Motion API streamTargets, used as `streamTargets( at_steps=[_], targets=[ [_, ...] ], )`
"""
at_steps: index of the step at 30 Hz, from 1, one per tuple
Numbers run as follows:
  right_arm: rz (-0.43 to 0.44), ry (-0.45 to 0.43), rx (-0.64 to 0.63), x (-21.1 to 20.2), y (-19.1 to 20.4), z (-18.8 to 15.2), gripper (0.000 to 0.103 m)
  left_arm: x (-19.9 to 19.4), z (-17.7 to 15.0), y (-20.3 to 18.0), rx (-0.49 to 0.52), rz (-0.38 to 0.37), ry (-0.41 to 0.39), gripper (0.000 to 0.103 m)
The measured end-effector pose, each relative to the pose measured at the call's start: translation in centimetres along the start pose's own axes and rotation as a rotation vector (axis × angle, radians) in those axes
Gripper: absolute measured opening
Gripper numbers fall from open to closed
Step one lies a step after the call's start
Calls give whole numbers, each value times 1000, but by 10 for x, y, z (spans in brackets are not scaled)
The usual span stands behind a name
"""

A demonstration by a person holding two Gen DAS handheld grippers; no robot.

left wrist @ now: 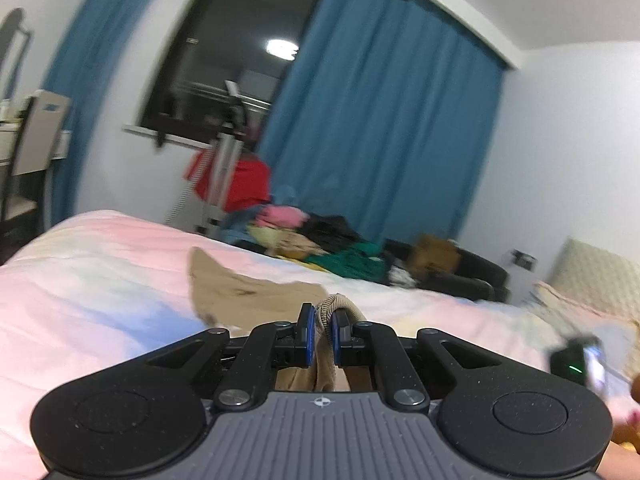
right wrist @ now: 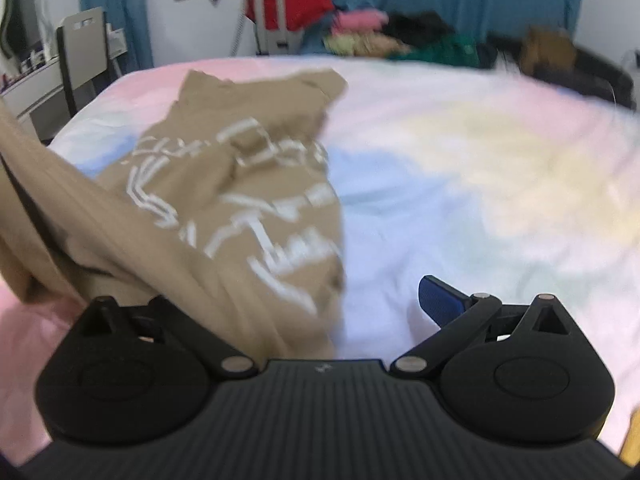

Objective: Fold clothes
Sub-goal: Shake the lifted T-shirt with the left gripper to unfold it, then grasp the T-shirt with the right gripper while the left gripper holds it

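Pointing nearly level over bed (left wrist: pixel 100 264), left gripper (left wrist: pixel 322 330) pinching ribbed hem of tan shirt (right wrist: pixel 240 184); right gripper (right wrist: pixel 320 304) tilted downward, spread wide, shirt draped across its left finger.

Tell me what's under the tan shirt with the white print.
The tan shirt lies on the pastel bedspread, which shows all around it. Its ribbed hem is pinched in the left claw. Whatever sits directly beneath the shirt is covered.
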State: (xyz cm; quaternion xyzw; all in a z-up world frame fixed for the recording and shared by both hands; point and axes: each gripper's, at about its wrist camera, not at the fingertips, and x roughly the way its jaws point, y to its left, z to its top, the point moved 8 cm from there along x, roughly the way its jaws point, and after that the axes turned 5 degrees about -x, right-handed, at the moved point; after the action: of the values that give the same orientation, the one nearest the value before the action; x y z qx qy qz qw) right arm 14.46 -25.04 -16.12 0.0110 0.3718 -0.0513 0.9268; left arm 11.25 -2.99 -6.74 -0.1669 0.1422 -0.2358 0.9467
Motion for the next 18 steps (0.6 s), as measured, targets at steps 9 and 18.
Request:
streamTargets(
  at_steps=[9,18],
  targets=[
    [46,-254,-6,-52,16,19,40,-32,30,22,-78,54,-89,9],
    [89,-431,20,-92,9,37,15,-15,4,21,-13,68,97,13]
  ],
)
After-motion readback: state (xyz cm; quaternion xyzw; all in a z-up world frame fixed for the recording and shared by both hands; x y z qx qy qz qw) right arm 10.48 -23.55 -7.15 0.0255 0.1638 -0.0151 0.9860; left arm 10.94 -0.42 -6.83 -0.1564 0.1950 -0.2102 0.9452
